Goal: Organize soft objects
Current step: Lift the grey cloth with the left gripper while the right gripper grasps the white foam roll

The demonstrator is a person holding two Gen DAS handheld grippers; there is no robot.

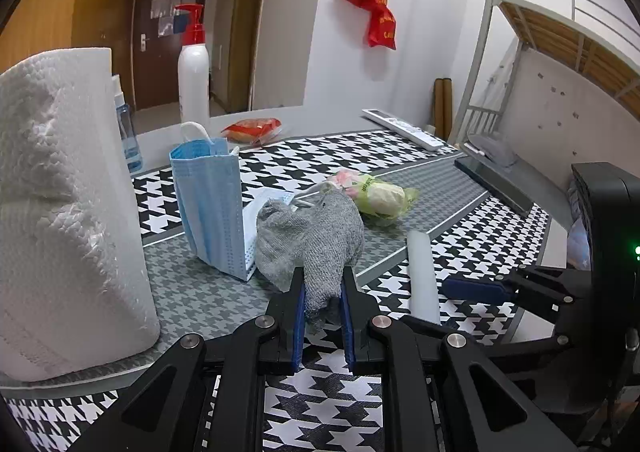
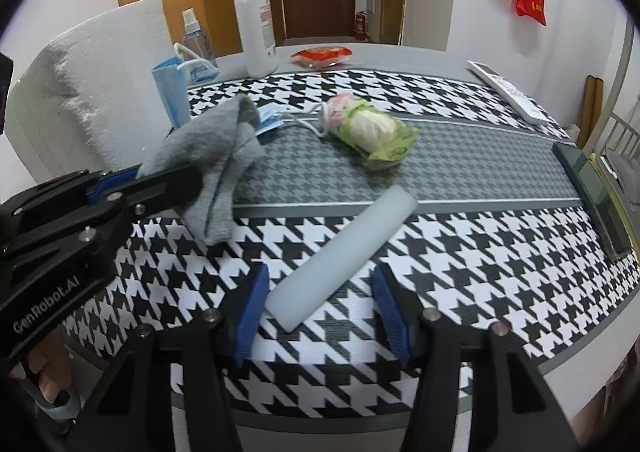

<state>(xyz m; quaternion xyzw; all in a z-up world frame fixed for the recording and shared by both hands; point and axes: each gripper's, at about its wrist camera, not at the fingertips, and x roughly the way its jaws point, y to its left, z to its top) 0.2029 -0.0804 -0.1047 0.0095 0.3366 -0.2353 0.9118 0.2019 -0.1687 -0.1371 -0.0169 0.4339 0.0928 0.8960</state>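
Clamping the grey sock [image 1: 310, 236] between the blue pads of the left gripper [image 1: 323, 294], pinched at one end so the rest of the fabric bunches and droops forward above the houndstooth table cloth [image 1: 320, 404]; seemingly lifted, judging by the free-hanging fold in the right wrist view, ready for carrying elsewhere.

Holding the right gripper [image 2: 318, 298] low over the cloth, fingers spread wide on either side of the near end of the white foam tube [image 2: 344, 260], not yet touching it; probably lining up for a squeeze across the tube's narrow width, since a lengthwise bite would slip on something this soft and round.

Lying just beyond the sock: a flat blue mask packet [image 2: 269, 120], partly hidden, and a green-wrapped soft bundle [image 2: 370, 130] with a white cord trailing off it, both near the middle grey band of the cloth and likely awaiting sorting.

Standing to the left: a folded blue face mask [image 1: 212, 208] propped upright, and a large paper towel roll [image 1: 60, 204] crowding the left edge, leaving little room on that side.

Sitting farther back: a white pump bottle [image 2: 256, 28], a small spray bottle [image 2: 196, 38], a red snack packet [image 2: 322, 56], and a remote control [image 2: 508, 90] at the far right edge.
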